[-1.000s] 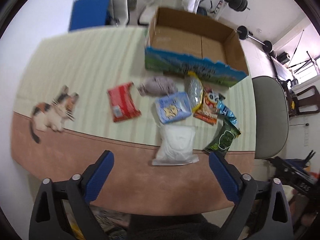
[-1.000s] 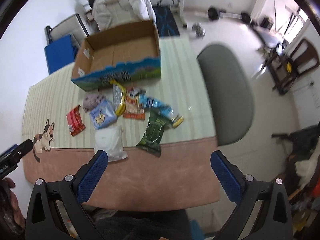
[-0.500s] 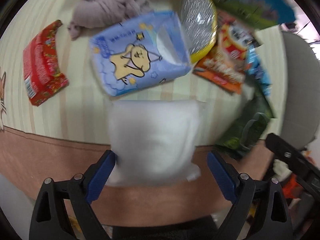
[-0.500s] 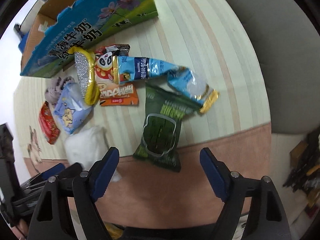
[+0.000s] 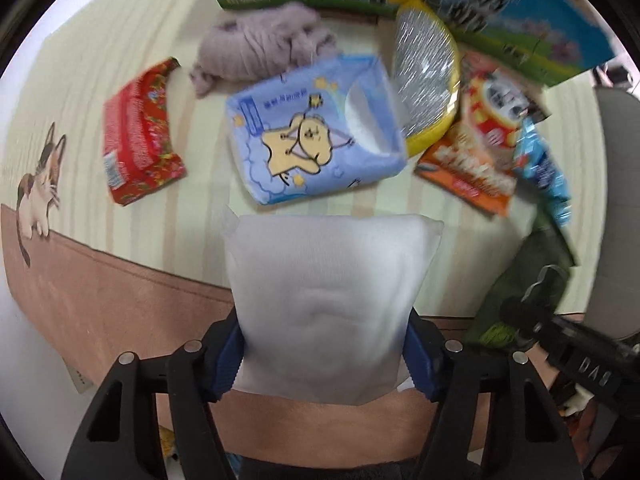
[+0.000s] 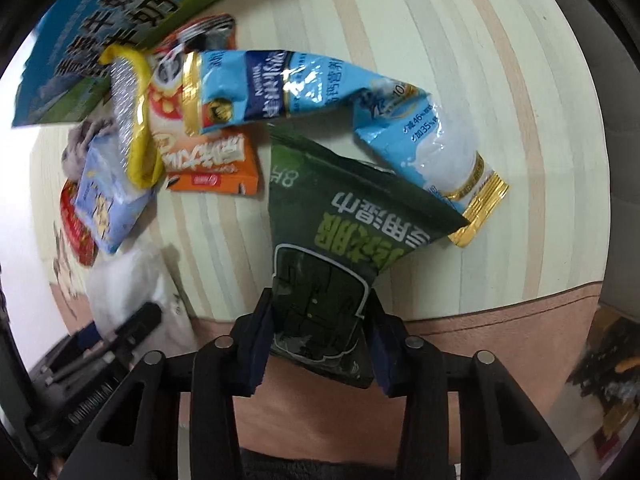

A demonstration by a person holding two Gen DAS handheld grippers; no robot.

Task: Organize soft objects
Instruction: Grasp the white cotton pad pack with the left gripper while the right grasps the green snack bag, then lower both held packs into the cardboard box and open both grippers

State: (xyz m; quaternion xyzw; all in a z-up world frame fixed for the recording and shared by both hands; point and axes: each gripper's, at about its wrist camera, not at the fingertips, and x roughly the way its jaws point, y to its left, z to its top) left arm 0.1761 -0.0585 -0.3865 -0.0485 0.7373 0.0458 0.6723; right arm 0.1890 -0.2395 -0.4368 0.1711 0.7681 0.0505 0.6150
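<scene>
My left gripper [image 5: 324,354] is shut on a white soft pack [image 5: 328,292] that lies at the table's front edge. My right gripper [image 6: 320,334] is shut on a dark green wet-wipes pack [image 6: 328,264], which also shows in the left wrist view [image 5: 528,292]. Beyond lie a blue tissue pack with a star cartoon [image 5: 316,136], a grey knitted cloth [image 5: 256,48], a red pack [image 5: 140,132], a yellow-rimmed silver pouch [image 5: 428,84], an orange snack pack [image 5: 476,156] and a light blue sachet strip [image 6: 320,88].
A cardboard box with a blue and green printed side [image 5: 480,12] stands behind the pile. The table has a striped cloth [image 6: 480,80] with a brown border [image 5: 100,300] and a cat picture [image 5: 38,188]. A grey chair [image 5: 616,200] is at the right.
Both grippers moved down and in towards the table and closed, the left on the white pack, the right on the green pack. Before they were open.
</scene>
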